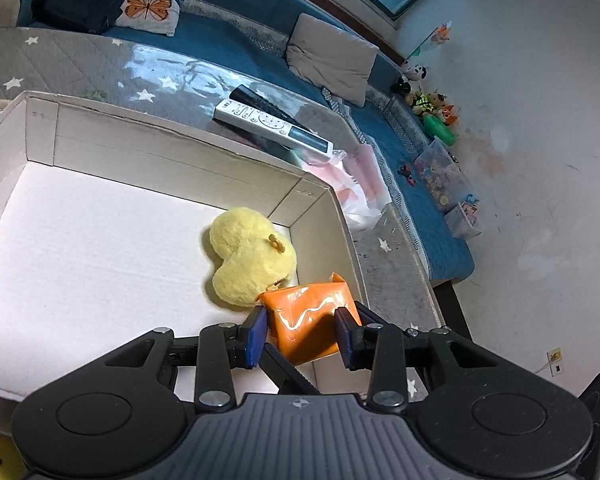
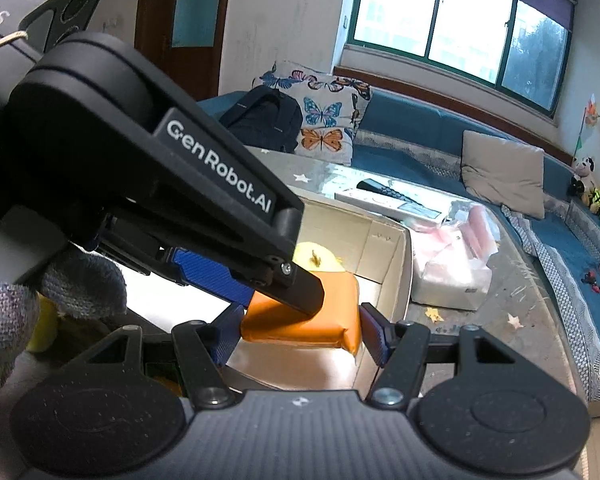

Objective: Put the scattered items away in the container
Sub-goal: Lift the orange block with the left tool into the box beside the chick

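Observation:
An orange packet [image 1: 310,320] lies in the near right corner of the cardboard box [image 1: 160,152], against a yellow plush toy [image 1: 248,258]. My left gripper [image 1: 300,334] is open, its blue pads [image 1: 256,336] on either side of the packet with small gaps. In the right wrist view the left gripper's black body [image 2: 220,208] crosses the frame above the packet [image 2: 312,316]. My right gripper [image 2: 300,336] is open and empty, just in front of the box's near wall, level with the packet. The plush [image 2: 316,260] shows behind it.
A white remote [image 1: 272,124] and a black remote [image 1: 260,102] lie on the glass table beyond the box. A pink-and-white tissue pack [image 1: 356,188] sits to the box's right. A blue sofa with cushions, a black bag and toys runs behind.

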